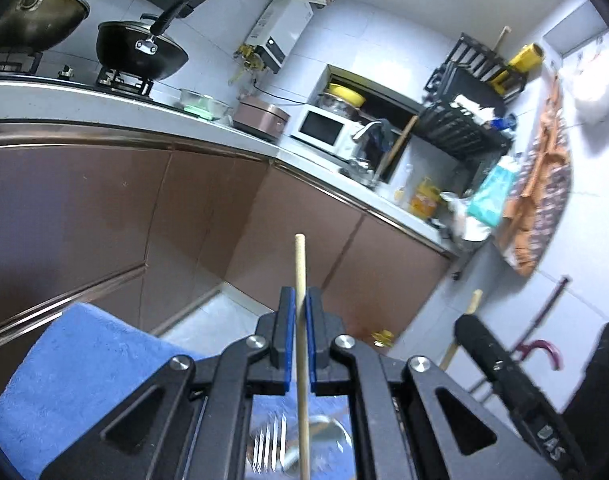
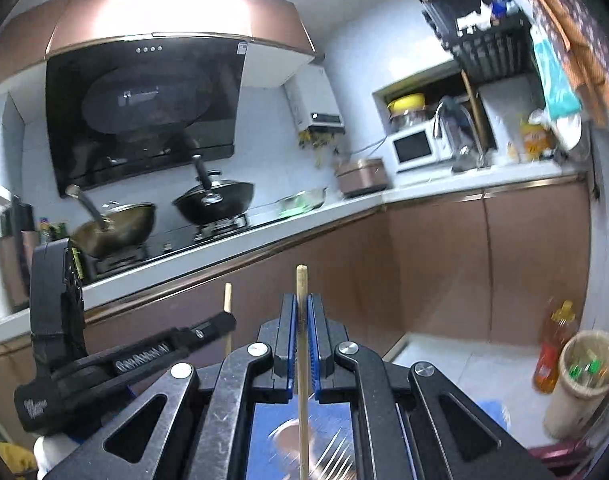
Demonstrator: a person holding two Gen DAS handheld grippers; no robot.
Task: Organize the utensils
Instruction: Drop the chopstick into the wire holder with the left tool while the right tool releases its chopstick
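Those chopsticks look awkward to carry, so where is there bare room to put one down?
The blue towel beside the left gripper is bare on its left part. The counter has a free strip in front of the stove. It is crowded from the rice cooker past the microwave to the bottles.

The chopstick (image 1: 300,280) in the left gripper (image 1: 299,308) looks like pale, smooth, matt wood; the gripper's arms are matt black with bright metal bolts; the blue towel (image 1: 76,380) is nubbly cloth; the fork (image 1: 269,446) is glossy metal.
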